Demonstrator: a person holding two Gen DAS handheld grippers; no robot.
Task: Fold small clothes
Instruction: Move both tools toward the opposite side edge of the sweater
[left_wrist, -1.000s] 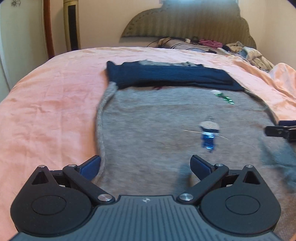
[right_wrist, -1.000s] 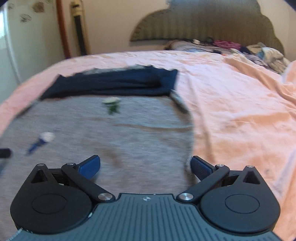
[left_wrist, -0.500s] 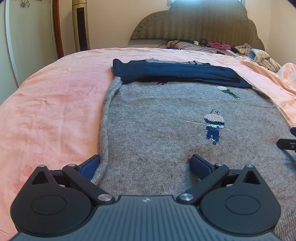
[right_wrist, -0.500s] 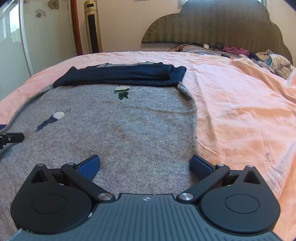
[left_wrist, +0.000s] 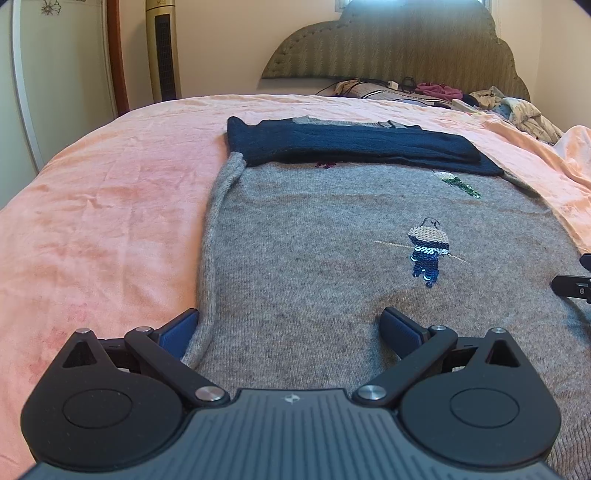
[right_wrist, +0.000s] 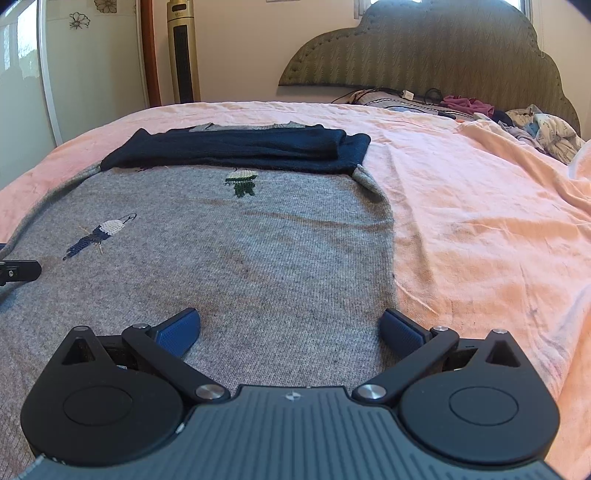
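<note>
Grey knit fills the lower half of both views: the sweater (left_wrist: 314, 258) lies flat on the bed, its body spread beneath my two tools. My left gripper (left_wrist: 290, 330) sits at the bottom of its frame with the fingers spread wide and nothing between them; the left blue pad (left_wrist: 179, 330) is just over the sweater's rolled left edge, the other pad over the knit. My right gripper (right_wrist: 290, 330) is likewise wide apart and holding nothing, its right pad (right_wrist: 400, 330) just at the sweater's right edge where grey meets the pink bedspread (right_wrist: 480, 221).

Further up, in the middle right of the left view, a sequinned blue figure (left_wrist: 426, 251) is stitched into the knit, and above it toward the upper right a small green motif (left_wrist: 460, 184). At the right border of that view a black tip of my other tool shows.

Beyond these, the navy sleeves (left_wrist: 351, 147) lie folded across the top of the sweater in a band. Past it the bedspread runs to a padded headboard (left_wrist: 395, 48) in the upper centre, with a heap of loose clothes (right_wrist: 535, 129) at the upper right and a tower fan (right_wrist: 183, 55) at the upper left.
</note>
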